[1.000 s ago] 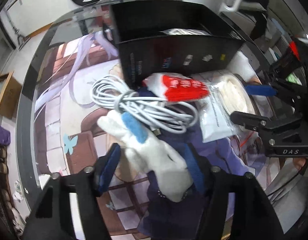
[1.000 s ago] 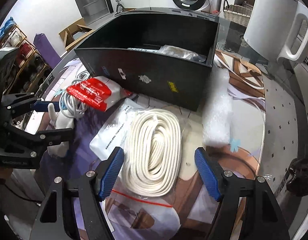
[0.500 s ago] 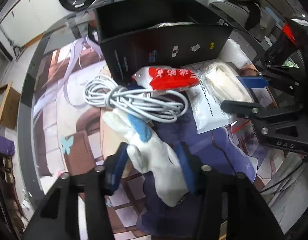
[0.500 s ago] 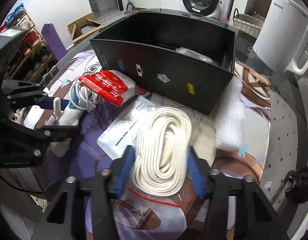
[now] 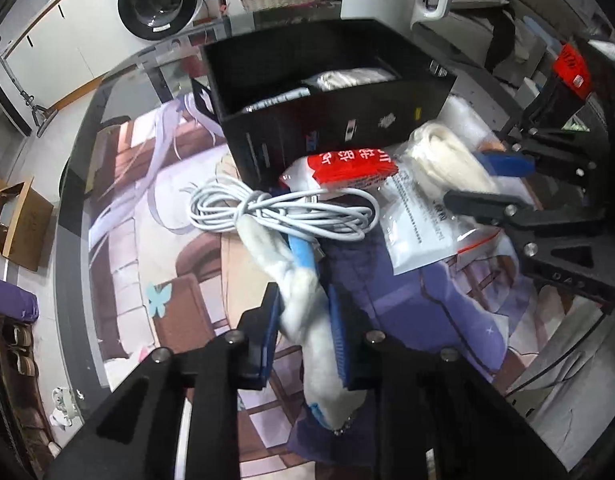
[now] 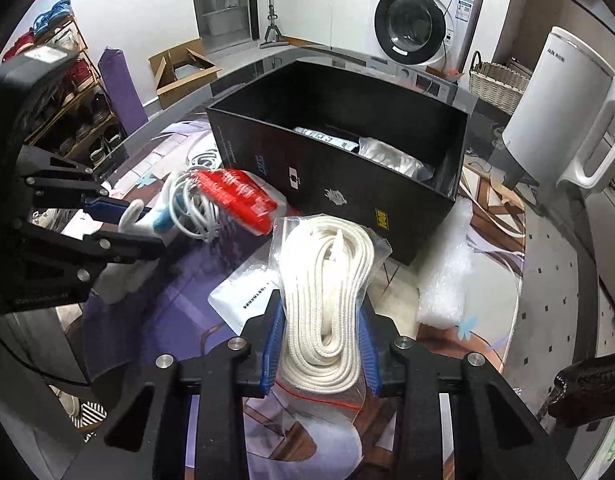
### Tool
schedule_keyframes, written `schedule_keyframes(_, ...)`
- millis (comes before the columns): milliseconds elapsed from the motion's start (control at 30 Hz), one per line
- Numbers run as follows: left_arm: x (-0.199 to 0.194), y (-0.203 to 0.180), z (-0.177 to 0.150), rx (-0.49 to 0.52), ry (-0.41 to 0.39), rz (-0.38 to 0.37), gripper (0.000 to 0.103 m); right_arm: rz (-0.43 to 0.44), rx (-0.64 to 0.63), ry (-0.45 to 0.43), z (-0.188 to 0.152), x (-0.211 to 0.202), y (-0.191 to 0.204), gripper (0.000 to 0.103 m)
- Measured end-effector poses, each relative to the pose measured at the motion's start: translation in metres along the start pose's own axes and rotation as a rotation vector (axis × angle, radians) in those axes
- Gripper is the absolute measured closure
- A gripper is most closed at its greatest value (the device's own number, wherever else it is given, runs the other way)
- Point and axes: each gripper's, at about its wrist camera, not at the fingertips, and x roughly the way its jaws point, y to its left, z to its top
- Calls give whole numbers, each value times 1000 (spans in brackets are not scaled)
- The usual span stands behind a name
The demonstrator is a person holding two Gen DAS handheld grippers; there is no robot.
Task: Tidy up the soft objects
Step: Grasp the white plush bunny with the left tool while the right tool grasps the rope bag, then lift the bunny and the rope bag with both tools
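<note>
Left wrist view: left tongs (image 5: pixel 305 320) were closing, pads pressed on the white glove (image 5: pixel 303 292); its long axis ran away from the camera, fingertips under the white cable coil (image 5: pixel 283 210), cuff partly hidden below the pads. Black box (image 5: pixel 347 128) stood beyond on the bench (image 5: pixel 147 240).

Right wrist view: right tongs (image 6: pixel 321 344) were closing on the bagged rope coil (image 6: pixel 327 292), lengthwise toward the box; bag's near end was cut off.
</note>
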Motion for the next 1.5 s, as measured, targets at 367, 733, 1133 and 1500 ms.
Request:
schedule_keyframes(367, 19, 17, -7, -32, 71, 62, 48, 12, 14, -1, 0, 1, 1, 70)
schedule_keyframes(733, 8, 44, -12, -88, 22, 64, 84, 29, 5, 18, -1, 5, 1, 70)
schedule_keyframes(1133, -41, 34, 7, -49, -200, 62, 84, 24, 22, -29, 4, -5, 2, 70)
schedule_keyframes(1500, -103, 16, 20, -47, -550, 86, 84, -7, 31, -421, 21, -83, 8, 70)
